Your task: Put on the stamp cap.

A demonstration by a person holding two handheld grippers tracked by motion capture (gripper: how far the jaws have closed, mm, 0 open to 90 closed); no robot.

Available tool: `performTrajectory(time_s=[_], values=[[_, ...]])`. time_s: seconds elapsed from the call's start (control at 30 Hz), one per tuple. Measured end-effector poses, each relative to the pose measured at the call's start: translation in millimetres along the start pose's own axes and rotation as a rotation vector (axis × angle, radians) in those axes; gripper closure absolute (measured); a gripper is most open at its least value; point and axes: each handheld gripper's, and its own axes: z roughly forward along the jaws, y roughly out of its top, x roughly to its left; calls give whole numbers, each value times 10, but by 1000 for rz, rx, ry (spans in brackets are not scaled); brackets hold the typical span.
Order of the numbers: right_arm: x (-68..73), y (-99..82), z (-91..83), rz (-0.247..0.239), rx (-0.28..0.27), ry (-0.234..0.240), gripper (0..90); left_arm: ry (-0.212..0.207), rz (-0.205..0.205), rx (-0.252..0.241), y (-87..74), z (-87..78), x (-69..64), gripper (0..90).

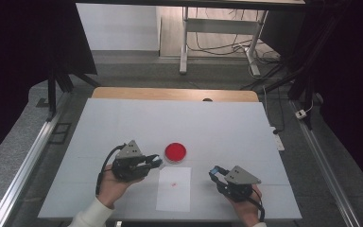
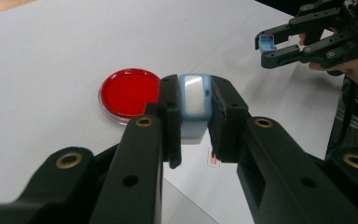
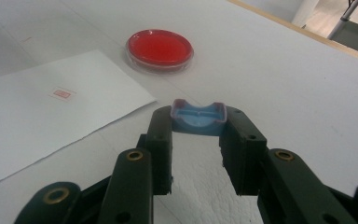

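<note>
Blue-and-white stamp body (image 2: 194, 105): clamped between the jaws of the left gripper (image 1: 155, 162), raised off the counter (image 1: 123, 123). Closed firmly on both blue flanks; white face turned toward the camera in the left gripper view. Positioned just beside the red dish (image 1: 175, 152), apart from it, above the upper left corner of the paper sheet (image 1: 174, 189).

Blue cap (image 3: 198, 116): clamped between the jaw tips of the right gripper (image 1: 214, 172). Closed on its two ends; hollow side up, curved rim edged in pink. Held clear of the counter, right of the paper sheet and well apart from the stamp body. Same cap seen at the far gripper in the left gripper view (image 2: 266, 42).

Red dish: round, shallow, clear-walled, red contents. Resting flat on the counter beyond the top edge of the paper sheet, between the two grippers and slightly farther from the person.

Paper sheet: white, rectangular, lying flat near the front edge of the counter. Small red printed mark (image 3: 62, 94) near its middle, rectangular in outline; detail too small to read.

Left hand (image 1: 111, 187): wrapped around the gripper body from below, white sleeve at the wrist. Right hand (image 1: 246, 205): holding its gripper near the front right of the counter.
</note>
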Motion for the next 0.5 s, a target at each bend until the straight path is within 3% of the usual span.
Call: performTrajectory(time_s=[0.5], values=[[128, 61, 120, -14, -4, 32, 649, -8, 2, 0, 10, 23, -13, 756]])
